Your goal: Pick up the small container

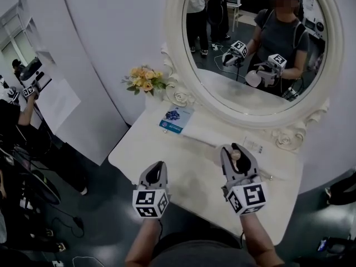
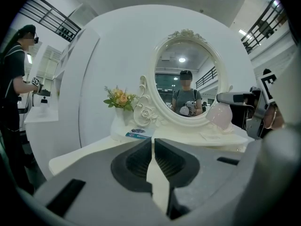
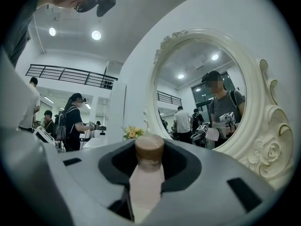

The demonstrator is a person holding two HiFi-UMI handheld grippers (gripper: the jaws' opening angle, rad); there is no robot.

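The small container is pale pink with a brown cap, and it stands upright between the jaws of my right gripper, which is shut on it. In the head view that gripper holds the container above the white vanity table, in front of the mirror. From the left gripper view the container hangs off the table at the right. My left gripper hovers over the table's near left part. Its jaws meet at the tips with nothing between them.
A large oval mirror in a carved white frame stands at the back of the table. A small bunch of yellow flowers and a blue-printed card lie at the back left. People stand on the floor to the left.
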